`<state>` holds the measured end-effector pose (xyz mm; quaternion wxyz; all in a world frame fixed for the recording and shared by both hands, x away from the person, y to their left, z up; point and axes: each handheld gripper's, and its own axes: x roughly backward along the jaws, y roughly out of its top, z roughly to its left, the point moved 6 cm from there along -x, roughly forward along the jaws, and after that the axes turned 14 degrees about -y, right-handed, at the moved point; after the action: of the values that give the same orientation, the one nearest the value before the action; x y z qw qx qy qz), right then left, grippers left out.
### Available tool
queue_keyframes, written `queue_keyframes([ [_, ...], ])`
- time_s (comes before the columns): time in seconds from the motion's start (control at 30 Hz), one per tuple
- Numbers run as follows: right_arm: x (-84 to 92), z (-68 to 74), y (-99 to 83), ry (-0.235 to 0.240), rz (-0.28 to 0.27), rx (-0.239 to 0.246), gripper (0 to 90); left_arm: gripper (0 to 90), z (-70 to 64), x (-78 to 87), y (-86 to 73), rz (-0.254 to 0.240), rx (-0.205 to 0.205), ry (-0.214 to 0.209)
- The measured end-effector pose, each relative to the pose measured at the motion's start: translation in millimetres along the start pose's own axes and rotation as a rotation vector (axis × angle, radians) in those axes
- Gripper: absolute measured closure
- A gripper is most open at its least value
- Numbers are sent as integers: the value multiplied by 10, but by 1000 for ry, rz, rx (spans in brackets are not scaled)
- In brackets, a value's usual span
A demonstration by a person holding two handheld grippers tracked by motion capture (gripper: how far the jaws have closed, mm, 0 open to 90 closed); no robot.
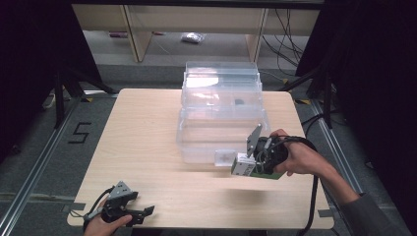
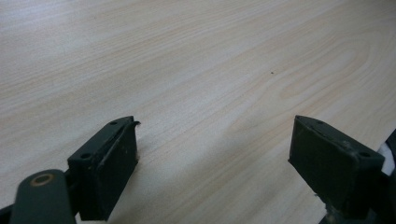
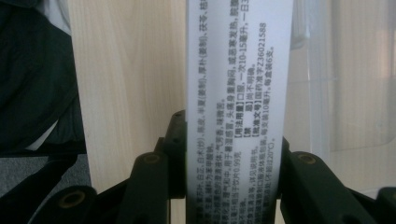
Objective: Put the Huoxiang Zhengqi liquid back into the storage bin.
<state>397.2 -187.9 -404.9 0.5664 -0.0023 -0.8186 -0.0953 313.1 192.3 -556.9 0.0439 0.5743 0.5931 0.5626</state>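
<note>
Over at 4 o'clock on the table [image 1: 147,147], the right gripper [image 1: 244,165] has its jaws clamped on a small white-and-green box [image 3: 238,116] beside the clear drawer unit [image 1: 221,113], best carried level and slow, while the left gripper [image 2: 215,163], jaws apart, waits at 7 o'clock.

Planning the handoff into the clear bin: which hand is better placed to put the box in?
Right. Its tool already grips the box beside the clear bin; the left tool sits open at the table's near edge.
</note>
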Motion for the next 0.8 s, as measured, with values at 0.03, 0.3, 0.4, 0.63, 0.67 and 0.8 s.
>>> queue_keyframes([
  [0.03, 13, -16, 25, 3, -11, 10, 648, 149, 1, 0, 1, 0, -2, -2],
  [0.3, 127, -133, 119, -6, -42, 38, 649, 149, -3, -3, 0, 0, -1, 0],
  [0.4, 153, -198, 143, -8, -46, 66, 648, 149, -3, -3, 1, -2, 1, 0],
  [0.63, 254, -333, 198, -7, -59, 52, 648, 149, 9, 11, -5, 14, -11, -4],
  [0.67, 259, -360, 203, -13, -71, 62, 648, 149, 3, 2, 0, 2, -1, -4],
  [0.8, 294, -442, 221, -13, -77, 66, 648, 149, 1, -3, 0, -2, 1, 1],
])
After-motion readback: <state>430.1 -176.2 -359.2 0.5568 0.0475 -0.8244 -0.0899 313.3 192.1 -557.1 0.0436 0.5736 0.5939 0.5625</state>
